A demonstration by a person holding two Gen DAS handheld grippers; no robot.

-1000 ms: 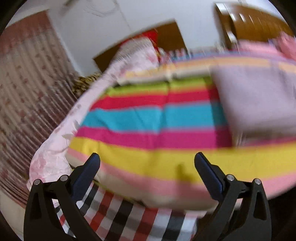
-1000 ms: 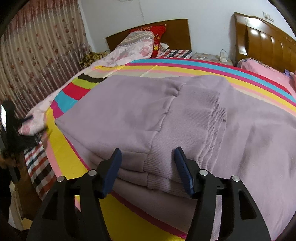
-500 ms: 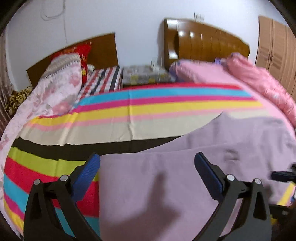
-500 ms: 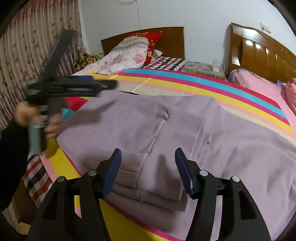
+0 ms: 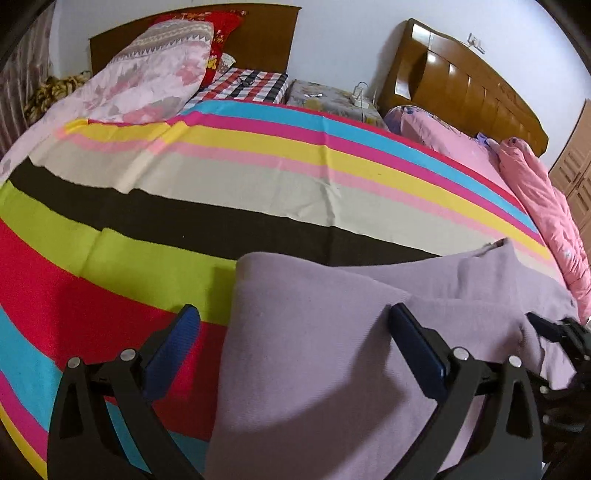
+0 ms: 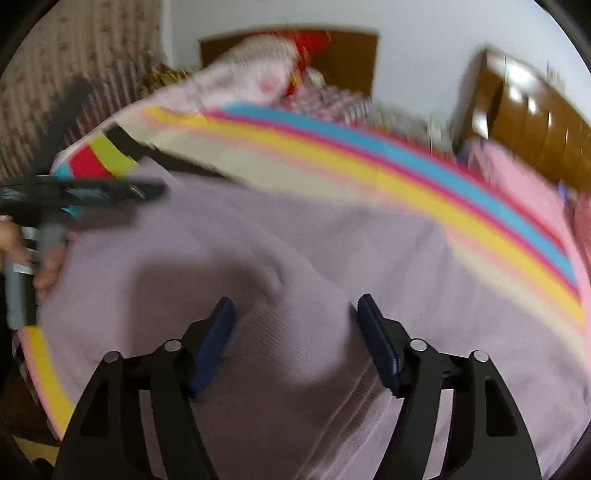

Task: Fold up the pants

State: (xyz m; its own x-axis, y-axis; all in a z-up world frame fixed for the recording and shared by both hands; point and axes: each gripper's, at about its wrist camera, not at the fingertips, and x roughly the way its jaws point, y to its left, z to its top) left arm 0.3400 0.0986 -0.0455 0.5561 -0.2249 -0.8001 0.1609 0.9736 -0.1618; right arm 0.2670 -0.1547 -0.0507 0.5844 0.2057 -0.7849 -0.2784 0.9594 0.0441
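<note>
Folded lilac knit pants [image 5: 332, 332] lie on a striped bedspread [image 5: 184, 206]. In the left wrist view my left gripper [image 5: 295, 332] hangs open over the pants' left edge, with nothing pinched between its blue pads. The right wrist view is blurred. There my right gripper [image 6: 295, 328] hovers above the ribbed part of the pants [image 6: 295, 258], its jaws opening and the pads pressing on nothing. The left gripper [image 6: 110, 190] shows at that view's left edge, held by a hand [image 6: 48, 269]. A tip of the right gripper [image 5: 546, 328] shows at the left view's right edge.
Floral pillows [image 5: 147, 74] and a dark headboard [image 5: 258, 29] are at the far end. A second bed with a pink quilt [image 5: 546, 206] and wooden headboard [image 5: 461, 85] stands to the right. A patterned curtain [image 6: 74, 74] hangs on the left.
My left gripper swung from the bed's near corner to over the pants' left edge. My right gripper moved forward over the pants, and its jaws widened.
</note>
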